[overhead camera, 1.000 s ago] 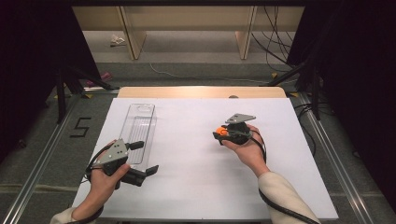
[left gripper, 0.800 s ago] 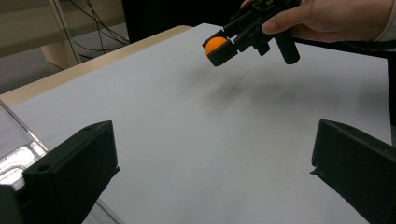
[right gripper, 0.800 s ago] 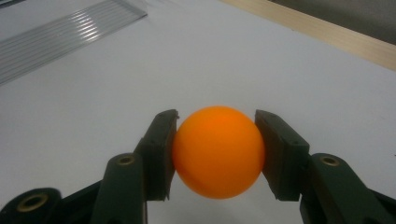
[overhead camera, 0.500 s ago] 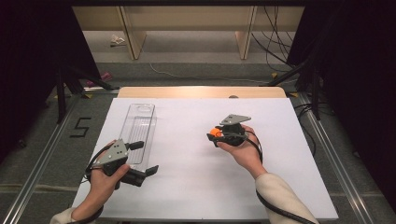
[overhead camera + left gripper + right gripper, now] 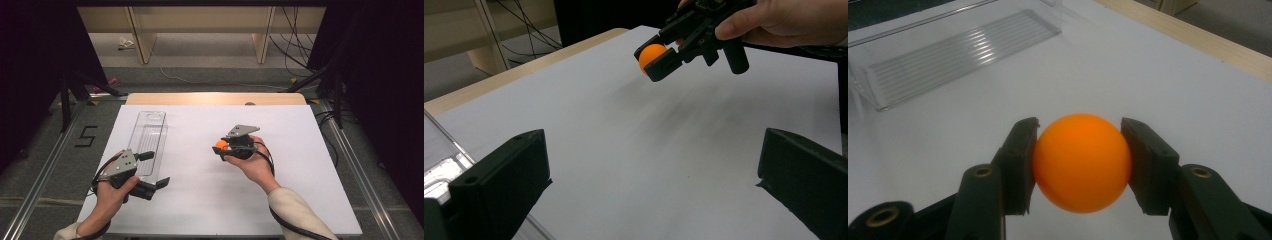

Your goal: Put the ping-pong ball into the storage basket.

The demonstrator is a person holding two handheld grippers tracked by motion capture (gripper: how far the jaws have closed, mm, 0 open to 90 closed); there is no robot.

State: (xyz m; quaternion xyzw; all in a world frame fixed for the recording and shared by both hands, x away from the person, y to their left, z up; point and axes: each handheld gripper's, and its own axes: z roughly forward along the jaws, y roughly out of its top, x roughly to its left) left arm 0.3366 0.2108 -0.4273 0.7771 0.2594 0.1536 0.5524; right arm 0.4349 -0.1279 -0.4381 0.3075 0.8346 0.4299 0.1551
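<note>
An orange ball (image 5: 1082, 162) is pinched between the two black jaws of my right gripper (image 5: 1079, 165), which is shut on it. In the high view that right gripper (image 5: 220, 146) hovers over the middle of the white table sheet (image 5: 280, 125), the orange ball (image 5: 221, 144) at its tip facing left. The left gripper view catches the same ball (image 5: 653, 54) held above the sheet. My left gripper (image 5: 156, 170) rests near the front left, open and holding nothing, beside a clear plastic tray (image 5: 149, 137). The tray (image 5: 948, 50) lies ahead of the ball.
The white sheet covers a wooden table whose far edge (image 5: 215, 98) shows. Dark frame legs (image 5: 65, 100) and cables (image 5: 300, 45) stand beyond the table. A floor mark reading 5 (image 5: 86, 136) lies left of it.
My right gripper has carried the orange ball leftward, toward the tray side, and slightly up. My left gripper has stayed where it was.
</note>
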